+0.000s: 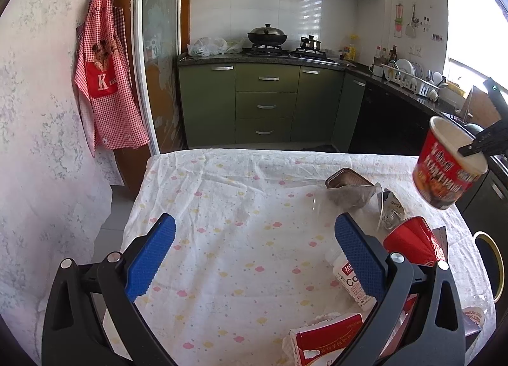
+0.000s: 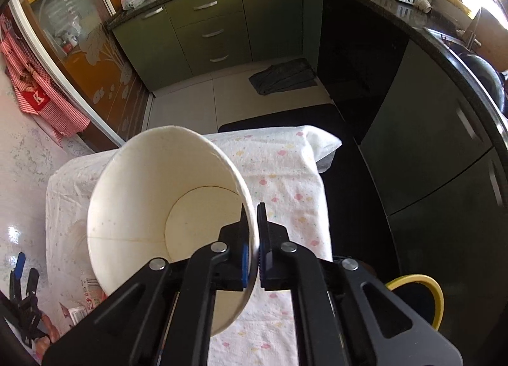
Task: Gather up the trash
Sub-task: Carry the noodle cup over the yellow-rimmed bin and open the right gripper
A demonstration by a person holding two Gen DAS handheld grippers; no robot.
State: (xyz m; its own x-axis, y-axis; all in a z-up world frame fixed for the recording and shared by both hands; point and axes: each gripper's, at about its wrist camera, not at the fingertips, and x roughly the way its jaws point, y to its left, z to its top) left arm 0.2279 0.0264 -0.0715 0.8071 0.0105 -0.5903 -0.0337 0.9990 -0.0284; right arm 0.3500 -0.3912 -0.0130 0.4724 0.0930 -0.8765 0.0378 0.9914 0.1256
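My right gripper [image 2: 253, 210] is shut on the rim of a red instant-noodle cup [image 2: 152, 194], one finger inside its white interior and one outside. In the left wrist view that cup [image 1: 444, 175] hangs tilted in the air above the table's right edge, with the right gripper [image 1: 473, 147] reaching in from the right. My left gripper [image 1: 255, 223] stands open over the floral tablecloth [image 1: 222, 207] with nothing between its blue pads. Trash lies to its right: a clear plastic cup [image 1: 349, 204], a brown tray [image 1: 347, 180], a red wrapper [image 1: 409, 242], a white bottle [image 1: 349, 280] and a red-and-white carton [image 1: 327, 337].
A dark bin with a yellow rim [image 2: 422, 289] stands on the floor just right of the table. Green kitchen cabinets [image 1: 266, 105] and a black counter run behind and to the right. A grey mat [image 2: 282, 77] lies on the floor. A wall with a red apron [image 1: 104, 74] is at the left.
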